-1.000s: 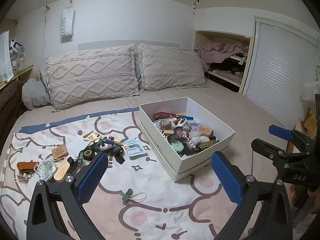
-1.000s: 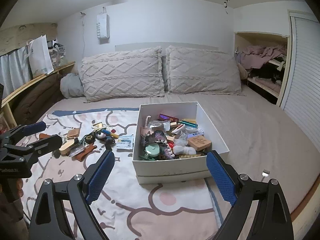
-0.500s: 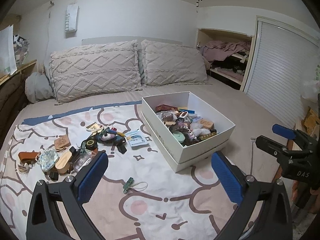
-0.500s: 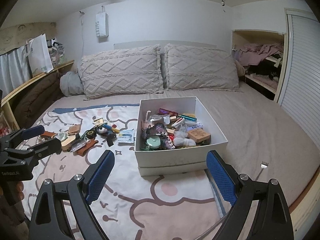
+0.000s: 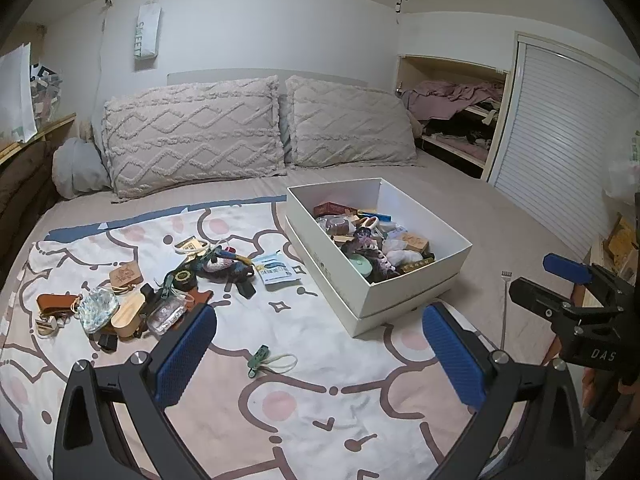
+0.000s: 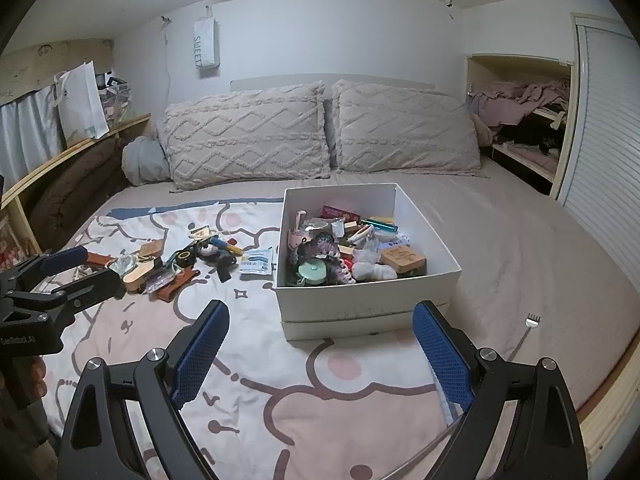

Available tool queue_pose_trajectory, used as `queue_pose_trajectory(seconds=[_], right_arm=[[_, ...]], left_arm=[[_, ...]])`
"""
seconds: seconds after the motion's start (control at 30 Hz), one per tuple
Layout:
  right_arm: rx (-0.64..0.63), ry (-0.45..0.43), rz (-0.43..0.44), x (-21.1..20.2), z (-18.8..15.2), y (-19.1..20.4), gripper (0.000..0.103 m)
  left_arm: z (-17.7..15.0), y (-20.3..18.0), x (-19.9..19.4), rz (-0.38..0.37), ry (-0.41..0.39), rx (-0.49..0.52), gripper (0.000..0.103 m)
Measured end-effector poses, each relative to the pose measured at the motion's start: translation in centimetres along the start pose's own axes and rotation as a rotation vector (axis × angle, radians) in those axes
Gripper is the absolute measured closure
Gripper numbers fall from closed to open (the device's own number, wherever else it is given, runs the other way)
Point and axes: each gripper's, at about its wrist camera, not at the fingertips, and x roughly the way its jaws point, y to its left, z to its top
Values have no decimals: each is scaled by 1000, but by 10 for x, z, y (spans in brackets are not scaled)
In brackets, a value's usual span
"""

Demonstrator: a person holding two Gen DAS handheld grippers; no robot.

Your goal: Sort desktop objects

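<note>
A white box (image 5: 416,288) (image 6: 360,300) full of small items sits on the bed, on the patterned blanket's right edge. A pile of loose small objects (image 5: 160,284) (image 6: 176,264) lies left of it, with a blue-white packet (image 5: 276,270) (image 6: 256,260) beside the box. A green clip with a loop (image 5: 268,360) lies alone nearer to me. My left gripper (image 5: 316,354) is open and empty, held above the blanket in front of the box. My right gripper (image 6: 320,352) is open and empty, facing the box's near wall.
Two knitted pillows (image 5: 256,128) lean on the headboard. A slim metal back scratcher (image 5: 503,304) (image 6: 528,328) lies on the sheet right of the box. A shelf nook with clothes (image 6: 520,120) and a shutter door (image 5: 560,140) stand at the right. A wooden side rail (image 6: 60,160) runs along the left.
Both grippers have pulled back and risen slightly; the box and the pile sit farther away in both views. Both stay open and empty.
</note>
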Motion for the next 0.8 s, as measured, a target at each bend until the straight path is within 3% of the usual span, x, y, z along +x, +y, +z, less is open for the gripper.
queue_pose_trajectory(seconds=[0.8], right_arm=[[9,4,6,2,-6,2,10]], left_arm=[[-4,-1,2,-6,5,-16,0]])
